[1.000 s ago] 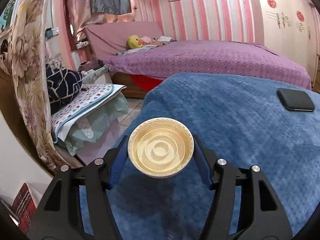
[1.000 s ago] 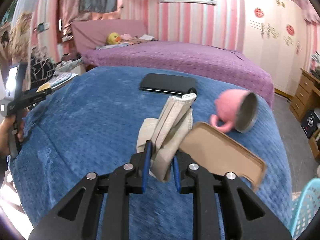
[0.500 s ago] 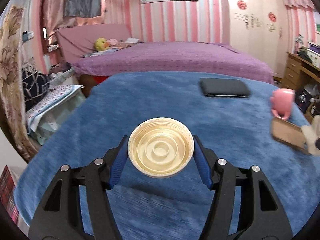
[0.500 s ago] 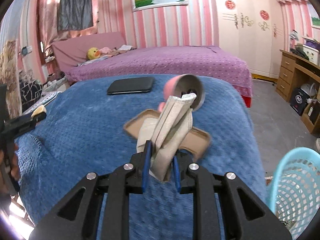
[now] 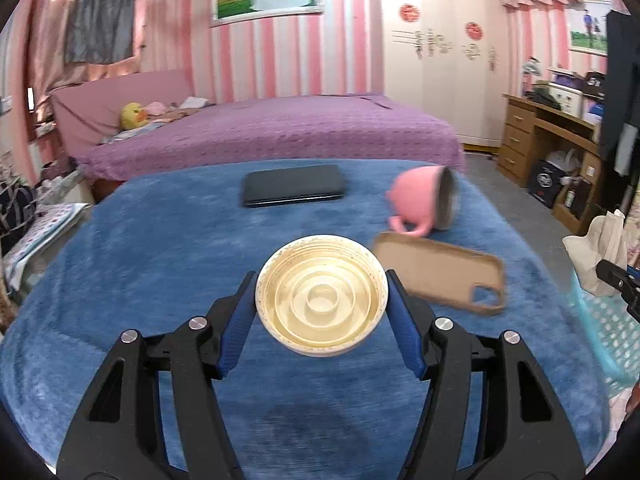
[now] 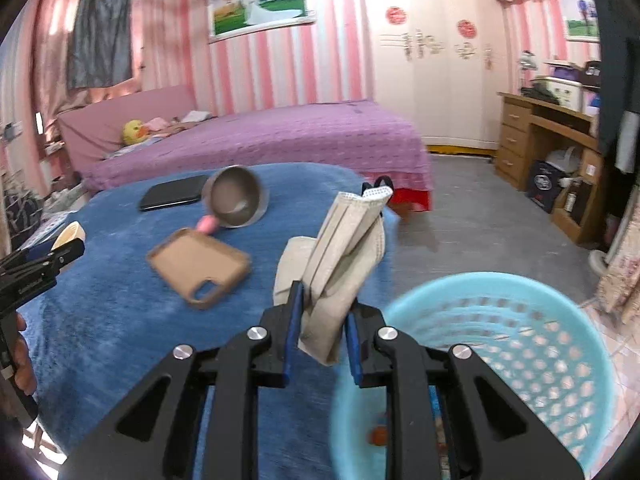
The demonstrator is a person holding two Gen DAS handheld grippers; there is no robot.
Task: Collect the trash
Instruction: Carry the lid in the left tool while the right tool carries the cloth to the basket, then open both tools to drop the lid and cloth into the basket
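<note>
- both my views have swung rightward across the blue blanket (image 5: pixel 160 248) in the last second; the blue basket (image 6: pixel 520 320), only a sliver at the edge a second ago, now fills the lower right of my right wrist view
- my right gripper (image 6: pixel 322 320) stays clenched on the folded face mask (image 6: pixel 344 256), which stands up between the pads, right at the basket's near rim
- my left gripper (image 5: pixel 322 308) keeps its grasp on the cream lid (image 5: pixel 322 300), held by its rim, open side towards the camera, above the blanket
- i judge this the carry step: both pieces of trash are in hand, neither dropped yet
- the pink mug (image 5: pixel 424 204) on its side, the brown phone case (image 5: pixel 440 276) and the black phone (image 5: pixel 294 190) lie between the lid and the basket, so i judge i should carry the lid above them
- the blanket's right edge falls off just beside the basket; floor beyond looks open
</note>
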